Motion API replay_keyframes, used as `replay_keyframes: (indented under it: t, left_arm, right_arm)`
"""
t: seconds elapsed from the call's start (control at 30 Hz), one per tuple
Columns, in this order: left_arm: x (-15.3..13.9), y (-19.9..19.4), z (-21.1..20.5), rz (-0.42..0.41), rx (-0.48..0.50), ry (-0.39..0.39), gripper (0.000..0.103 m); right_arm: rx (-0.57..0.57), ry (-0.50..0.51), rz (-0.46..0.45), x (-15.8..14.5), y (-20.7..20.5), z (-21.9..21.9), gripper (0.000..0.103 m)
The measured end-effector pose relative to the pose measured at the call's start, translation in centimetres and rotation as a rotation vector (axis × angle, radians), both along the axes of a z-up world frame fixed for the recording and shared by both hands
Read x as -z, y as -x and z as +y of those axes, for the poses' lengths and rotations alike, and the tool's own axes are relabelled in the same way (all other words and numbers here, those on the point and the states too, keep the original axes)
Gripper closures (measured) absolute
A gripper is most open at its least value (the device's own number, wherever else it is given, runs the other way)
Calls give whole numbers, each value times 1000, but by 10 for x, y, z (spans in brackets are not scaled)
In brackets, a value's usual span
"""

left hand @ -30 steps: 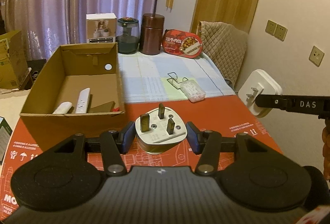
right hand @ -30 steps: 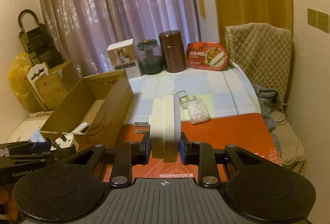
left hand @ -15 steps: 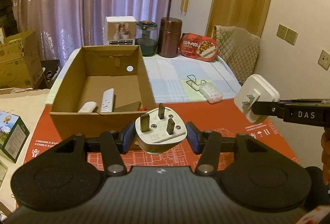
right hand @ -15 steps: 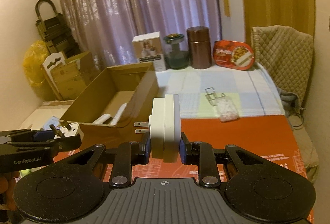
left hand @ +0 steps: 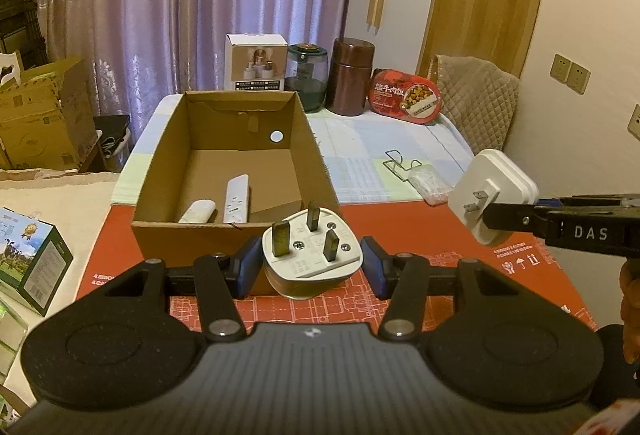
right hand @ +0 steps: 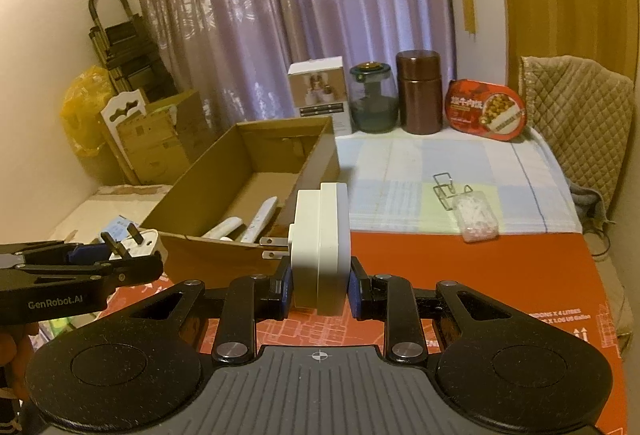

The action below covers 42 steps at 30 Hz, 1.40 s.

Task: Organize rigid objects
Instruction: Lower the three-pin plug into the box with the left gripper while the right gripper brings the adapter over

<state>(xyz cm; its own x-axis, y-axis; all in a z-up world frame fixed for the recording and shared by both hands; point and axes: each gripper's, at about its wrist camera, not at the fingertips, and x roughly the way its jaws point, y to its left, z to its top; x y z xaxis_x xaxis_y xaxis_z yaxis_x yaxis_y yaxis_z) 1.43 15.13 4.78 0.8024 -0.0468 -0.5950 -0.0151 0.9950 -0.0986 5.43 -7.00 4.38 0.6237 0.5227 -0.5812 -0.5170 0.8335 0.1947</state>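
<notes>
The three-pin plug (left hand: 312, 255) is clamped in the left tongs (left hand: 312, 267) at lower centre of the left view, just before the cardboard box (left hand: 236, 171); the flat two-prong adapter (right hand: 320, 251) is pinched by the right tongs (right hand: 320, 289) at centre of the right view. Smooth, hard white plastic could be lost from either grip — a prong could be snagged on the box's near wall. Two white remotes (left hand: 228, 199) are seen inside.
</notes>
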Motion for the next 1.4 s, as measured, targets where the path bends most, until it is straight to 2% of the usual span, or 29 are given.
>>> replay_keyframes:
  t: [0.8, 0.93, 1.07, 1.4]
  left_arm:
    - [2, -22, 45, 11, -26, -17, 55]
    - [1, -38, 57, 13, -25, -28, 55]
    - [-1, -59, 71, 17, -20, -3, 55]
    - [6, -133, 97, 49, 4, -71, 55]
  right_arm:
    - [-80, 21, 20, 10, -30, 55, 79]
    - [-101, 18, 22, 11, -44, 72, 79]
    - [-122, 11, 26, 12, -64, 91, 79]
    - [-154, 49, 29, 20, -123, 138, 79]
